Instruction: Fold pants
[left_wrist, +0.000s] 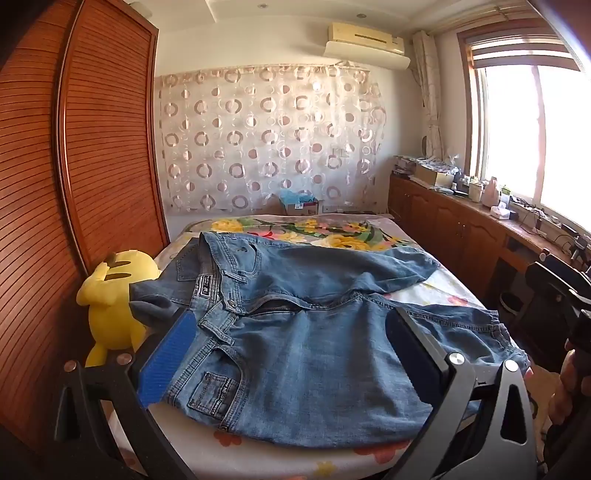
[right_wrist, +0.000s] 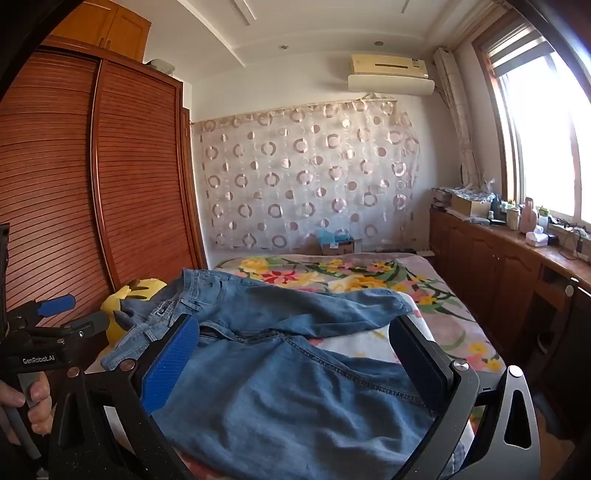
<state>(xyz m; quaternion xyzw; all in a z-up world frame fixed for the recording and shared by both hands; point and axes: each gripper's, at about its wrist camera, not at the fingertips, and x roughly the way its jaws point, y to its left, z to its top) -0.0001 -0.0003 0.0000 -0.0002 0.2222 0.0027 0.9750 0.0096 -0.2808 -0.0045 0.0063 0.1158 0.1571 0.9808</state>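
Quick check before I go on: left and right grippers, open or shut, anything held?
Left gripper: open wide above the jeans, holding nothing.
Right gripper: open wide over the jeans, holding nothing.

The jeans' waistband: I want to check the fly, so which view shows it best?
The left wrist view: the waistband and open fly lie in plain sight. In the right wrist view the waistband sits farther off, partly behind the blue finger pad.

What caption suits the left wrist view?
Open left gripper hovers over unfolded blue jeans spread on a floral bedspread, yellow plush toy beside the waistband.
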